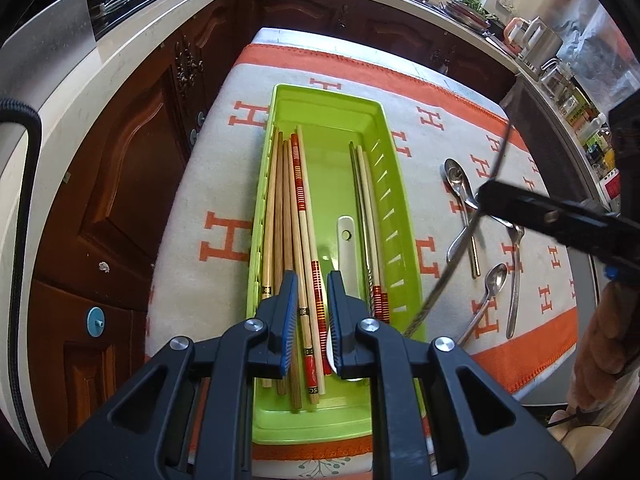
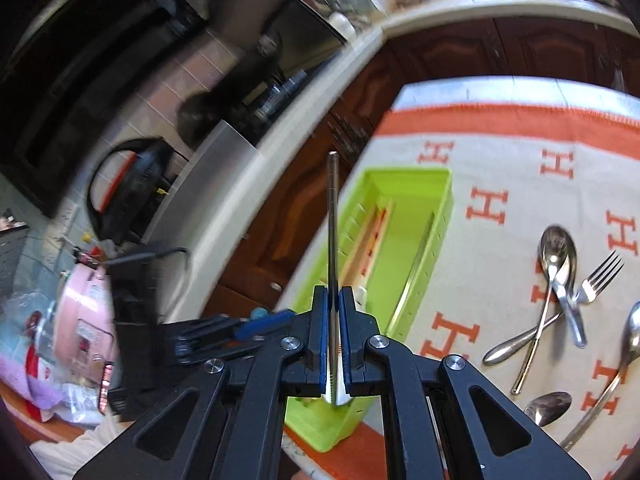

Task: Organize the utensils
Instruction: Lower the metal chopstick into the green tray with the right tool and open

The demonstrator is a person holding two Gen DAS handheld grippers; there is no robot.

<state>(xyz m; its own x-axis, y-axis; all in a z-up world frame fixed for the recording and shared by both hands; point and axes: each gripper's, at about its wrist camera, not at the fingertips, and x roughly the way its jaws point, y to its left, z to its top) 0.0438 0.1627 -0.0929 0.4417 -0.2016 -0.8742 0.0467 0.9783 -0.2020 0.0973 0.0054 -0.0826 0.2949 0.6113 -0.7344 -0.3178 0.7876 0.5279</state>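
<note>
A green plastic tray [image 1: 386, 184] lies on an orange and white cloth. It holds several wooden chopsticks [image 1: 280, 208], a white spoon [image 1: 346, 248] and thin metal chopsticks [image 1: 362, 200] along its right wall. My left gripper [image 1: 313, 292] hovers over the tray's near end, its blue pads a narrow gap apart with nothing between them. My right gripper [image 2: 333, 292] is shut on a metal chopstick [image 2: 333, 200], whose tip sticks up past the pads. Seen from the left wrist, the right gripper [image 1: 482, 196] holds that chopstick [image 1: 440, 280] slanted above the cloth, right of the tray [image 2: 400, 178].
Several metal spoons [image 2: 556, 248] and a fork [image 2: 600, 276] lie crossed on the cloth [image 1: 208, 184] right of the tray. Dark wooden cabinets and a pale counter [image 1: 132, 52] curve round the table's far and left sides. A pink appliance [image 2: 84, 312] stands at the left.
</note>
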